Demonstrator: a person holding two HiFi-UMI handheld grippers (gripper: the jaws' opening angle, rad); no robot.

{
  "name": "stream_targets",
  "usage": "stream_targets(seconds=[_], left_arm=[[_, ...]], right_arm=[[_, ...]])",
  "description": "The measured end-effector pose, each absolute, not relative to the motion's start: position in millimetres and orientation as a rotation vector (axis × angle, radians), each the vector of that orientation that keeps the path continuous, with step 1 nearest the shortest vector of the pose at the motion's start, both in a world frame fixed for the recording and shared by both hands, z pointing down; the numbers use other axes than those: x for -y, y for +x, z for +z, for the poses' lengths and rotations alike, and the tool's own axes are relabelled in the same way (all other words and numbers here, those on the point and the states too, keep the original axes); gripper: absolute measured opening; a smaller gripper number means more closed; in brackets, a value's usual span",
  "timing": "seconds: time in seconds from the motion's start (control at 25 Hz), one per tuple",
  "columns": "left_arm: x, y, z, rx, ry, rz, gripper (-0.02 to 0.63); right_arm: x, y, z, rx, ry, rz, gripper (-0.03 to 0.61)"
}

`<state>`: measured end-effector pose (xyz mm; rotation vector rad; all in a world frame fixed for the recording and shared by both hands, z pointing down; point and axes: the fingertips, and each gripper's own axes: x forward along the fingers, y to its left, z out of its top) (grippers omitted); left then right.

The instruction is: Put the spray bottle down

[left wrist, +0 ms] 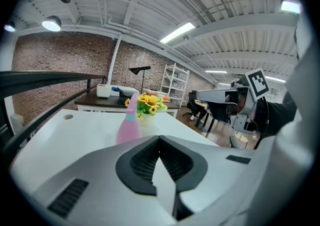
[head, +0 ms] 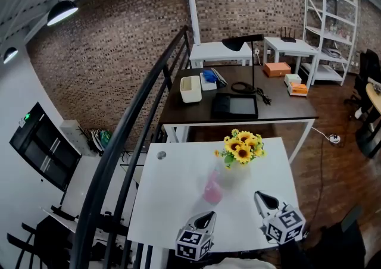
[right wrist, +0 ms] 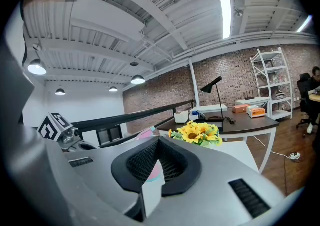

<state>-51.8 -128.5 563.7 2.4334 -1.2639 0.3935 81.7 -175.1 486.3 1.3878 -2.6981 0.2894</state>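
Observation:
A pink spray bottle point(head: 213, 189) stands upright on the white table point(head: 169, 202), free of both grippers. In the left gripper view the spray bottle point(left wrist: 129, 125) is just beyond my left gripper point(left wrist: 159, 137), whose jaws are shut with nothing between them. In the head view the left gripper point(head: 205, 220) sits near the table's front edge, just below the bottle. My right gripper point(head: 262, 197) is to the bottle's right. In its own view the right gripper point(right wrist: 158, 139) is shut and empty, and a bit of the pink bottle point(right wrist: 144, 133) shows behind its jaws.
A bunch of sunflowers point(head: 241, 147) stands behind the bottle at the table's far side. Beyond is a dark desk point(head: 238, 110) with a lamp, a tablet and boxes. A black railing point(head: 131, 137) runs along the left. A white shelf point(head: 330, 30) is at the back right.

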Motion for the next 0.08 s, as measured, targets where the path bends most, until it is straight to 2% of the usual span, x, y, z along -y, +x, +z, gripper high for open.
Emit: stream_targets(seconds=[0.08], left_arm=[[127.8,-51.3,563.1,1.264,2.432,0.392,-0.012]], right_arm=[[174.3,82.1,485.4,2.697,1.387,0.288,-0.016]])
